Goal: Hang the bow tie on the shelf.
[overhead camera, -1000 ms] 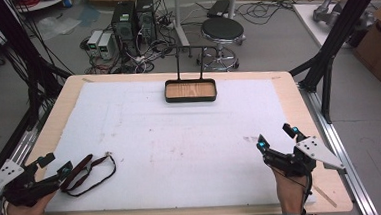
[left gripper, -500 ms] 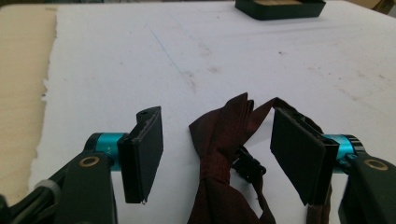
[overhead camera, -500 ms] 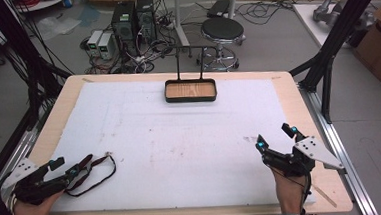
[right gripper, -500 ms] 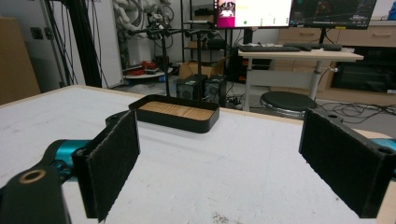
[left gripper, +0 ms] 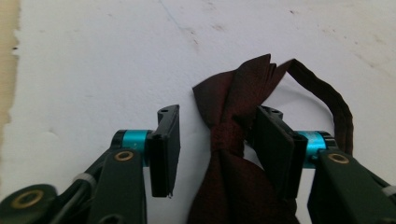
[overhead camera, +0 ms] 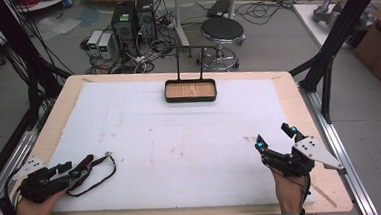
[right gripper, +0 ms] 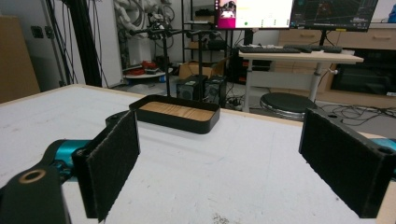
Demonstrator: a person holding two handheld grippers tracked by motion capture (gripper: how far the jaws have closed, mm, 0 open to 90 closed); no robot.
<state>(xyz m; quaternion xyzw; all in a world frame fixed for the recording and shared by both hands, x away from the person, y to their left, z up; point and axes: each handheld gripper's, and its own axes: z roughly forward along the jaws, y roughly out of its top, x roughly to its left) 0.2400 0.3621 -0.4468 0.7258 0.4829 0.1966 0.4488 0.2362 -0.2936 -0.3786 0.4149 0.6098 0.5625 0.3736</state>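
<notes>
A dark red bow tie (overhead camera: 98,164) with a thin neck strap lies at the front left of the white mat (overhead camera: 190,137). My left gripper (overhead camera: 83,165) is low over it, and its jaws have just been closing. In the left gripper view the bow tie's knot (left gripper: 229,135) sits between the jaws of the left gripper (left gripper: 218,112). The right-hand pad (left gripper: 273,140) touches the cloth, while the left-hand pad (left gripper: 163,149) stands off it with a gap. My right gripper (overhead camera: 273,136) rests at the front right, open with nothing in it; the right gripper (right gripper: 219,140) faces the tray.
A black tray with a wooden floor (overhead camera: 190,99) stands at the far middle of the mat, with a thin black hanger frame (overhead camera: 187,48) rising behind it; the tray's wall (right gripper: 177,123) is well beyond the right gripper. Table edges are wood. A stool and computers stand beyond.
My left gripper slid right and down onto the bow tie, and its jaws narrowed around the knot. The right gripper kept still.
</notes>
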